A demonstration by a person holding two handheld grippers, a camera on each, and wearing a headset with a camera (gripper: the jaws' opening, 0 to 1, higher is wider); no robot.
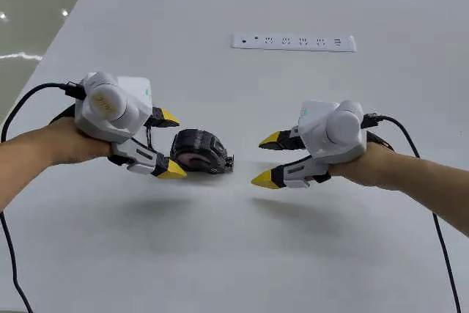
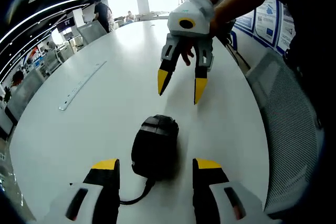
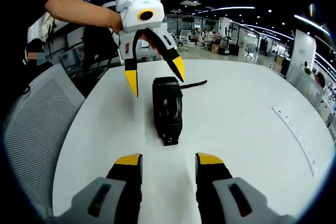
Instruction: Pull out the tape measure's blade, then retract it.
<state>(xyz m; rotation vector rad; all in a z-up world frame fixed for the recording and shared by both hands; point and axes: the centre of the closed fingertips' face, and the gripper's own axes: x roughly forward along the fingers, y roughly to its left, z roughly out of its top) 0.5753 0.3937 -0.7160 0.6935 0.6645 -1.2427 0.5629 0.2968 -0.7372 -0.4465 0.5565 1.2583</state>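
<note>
A black tape measure (image 1: 200, 151) lies on the white table, its blade tip pointing right and no blade drawn out. My left gripper (image 1: 170, 144) stands open around its left end, yellow tips either side of the case (image 2: 155, 146) without touching it. A thin black wrist strap (image 2: 137, 196) trails back between the left fingers. My right gripper (image 1: 267, 159) is open a short way to the right of the blade hook (image 3: 170, 141), tips pointing at it. In the right gripper view the case (image 3: 167, 103) lies just ahead of the yellow fingertips (image 3: 129, 161).
A white power strip (image 1: 294, 42) lies at the far side of the table (image 1: 234, 240). Black cables (image 1: 432, 210) trail from both grippers. A mesh office chair (image 3: 31, 124) stands beside the table edge. People and desks fill the office behind.
</note>
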